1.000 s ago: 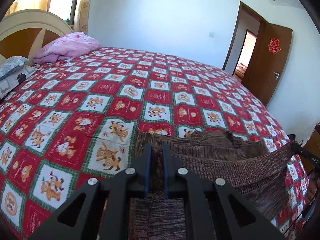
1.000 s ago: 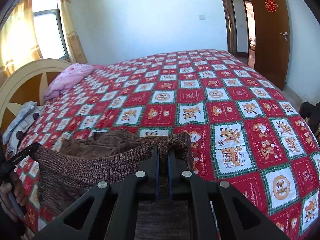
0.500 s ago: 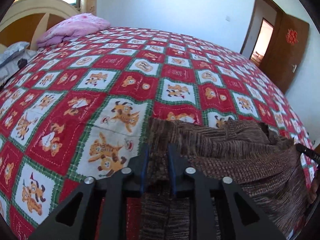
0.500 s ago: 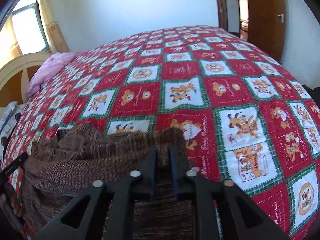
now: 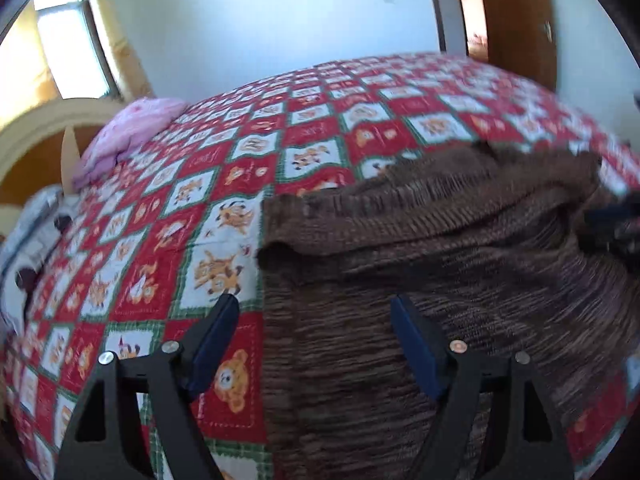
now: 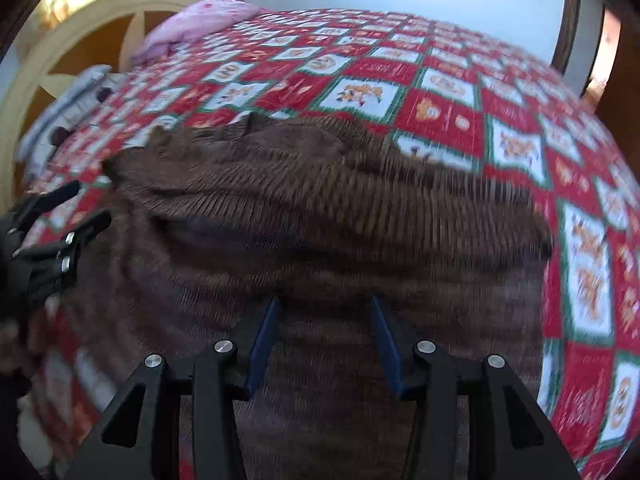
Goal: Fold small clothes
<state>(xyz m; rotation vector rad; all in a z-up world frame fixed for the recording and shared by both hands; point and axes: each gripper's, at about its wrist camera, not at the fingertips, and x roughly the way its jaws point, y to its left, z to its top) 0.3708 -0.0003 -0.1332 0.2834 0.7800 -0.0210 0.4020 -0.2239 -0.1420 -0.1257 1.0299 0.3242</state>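
Left wrist view: my left claw point(image 5: 314, 312) hangs over the bed, its jaws opening wide, blue pads point(image 5: 416, 344) pressing on nothing. The brown knitted sweater point(image 5: 420, 256) lies on the red-and-white cartoon-print quilt point(image 5: 224, 184), its left edge running down between my two pads, so one finger stands over bare quilt and the other over knit. A ribbed hem is folded across the far part of the garment. A pink pillow point(image 5: 132, 132) rests by the cream headboard point(image 5: 36, 128), well apart from the sweater; my right claw point(image 5: 612, 220) shows as a dark blur at the sweater's right side.

Right wrist view: my right claw point(image 6: 324, 312) is also opening, both pads over the sweater point(image 6: 320, 208), neither gripping it. The knit fills the middle of the view, quilt point(image 6: 500, 120) beyond and to the right. My left claw point(image 6: 60, 224) sits at the sweater's left edge; the pink pillow point(image 6: 192, 24) lies far off by the headboard point(image 6: 80, 40).
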